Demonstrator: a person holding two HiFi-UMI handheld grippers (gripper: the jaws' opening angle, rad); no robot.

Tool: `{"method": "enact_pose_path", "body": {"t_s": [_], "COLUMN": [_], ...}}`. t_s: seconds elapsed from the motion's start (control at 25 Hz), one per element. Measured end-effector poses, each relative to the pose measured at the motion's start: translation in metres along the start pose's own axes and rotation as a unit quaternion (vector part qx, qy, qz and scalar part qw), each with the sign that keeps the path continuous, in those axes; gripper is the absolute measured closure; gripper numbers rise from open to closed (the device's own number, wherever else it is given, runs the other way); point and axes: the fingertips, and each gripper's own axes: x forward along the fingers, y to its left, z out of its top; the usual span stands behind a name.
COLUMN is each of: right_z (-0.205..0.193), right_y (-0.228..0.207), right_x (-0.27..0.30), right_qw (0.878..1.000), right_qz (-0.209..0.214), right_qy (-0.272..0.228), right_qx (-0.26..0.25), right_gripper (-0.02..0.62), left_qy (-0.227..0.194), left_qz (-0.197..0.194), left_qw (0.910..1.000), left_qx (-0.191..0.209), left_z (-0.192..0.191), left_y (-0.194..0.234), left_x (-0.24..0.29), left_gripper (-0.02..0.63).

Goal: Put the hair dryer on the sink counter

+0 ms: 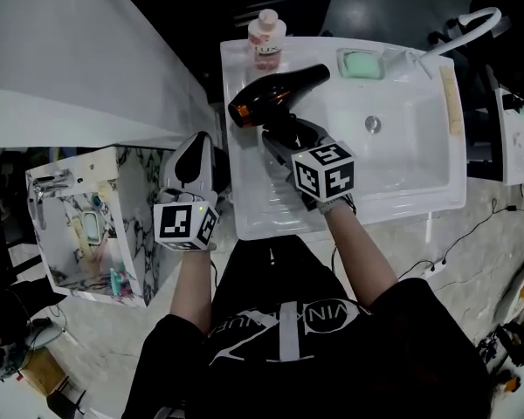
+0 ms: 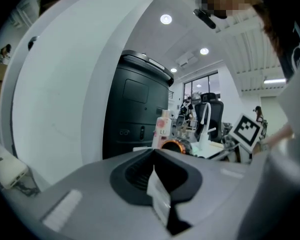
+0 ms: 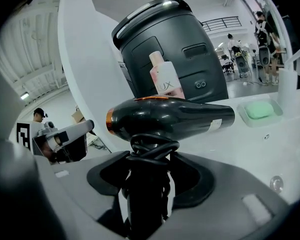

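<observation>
Right gripper [image 3: 145, 184] is clamped on the cord-wrapped handle of the hair dryer [image 3: 170, 116], which we see over the back left of the sink counter [image 1: 271, 208], just in front of a pink bottle [image 3: 165, 79]; the left gripper [image 2: 157, 184] is closed on nothing, off to the side. We judge the task nearly done: we cannot tell whether the dryer rests on the counter, and release remains. Bottle print reads partly "LUX"; the dryer's small white label is illegible.
</observation>
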Motion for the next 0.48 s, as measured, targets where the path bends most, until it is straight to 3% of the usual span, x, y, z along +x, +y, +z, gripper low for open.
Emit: {"method": "enact_pose_path", "body": {"t_s": [0.48], "right_z": [0.006], "right_y": [-0.011], "right_x": [0.034], "right_qw": [1.0], "right_qz": [-0.018], "right_qy": [0.021], "right_qx": [-0.012], "right_gripper": [0.336], "left_qy": [0.005], "left_qz": [0.007], "left_qw": [0.9999], "left_qx": [-0.015], "left_z": [-0.009], "left_y": [0.007], "left_x": [0.012], "left_gripper": [0.606]}}
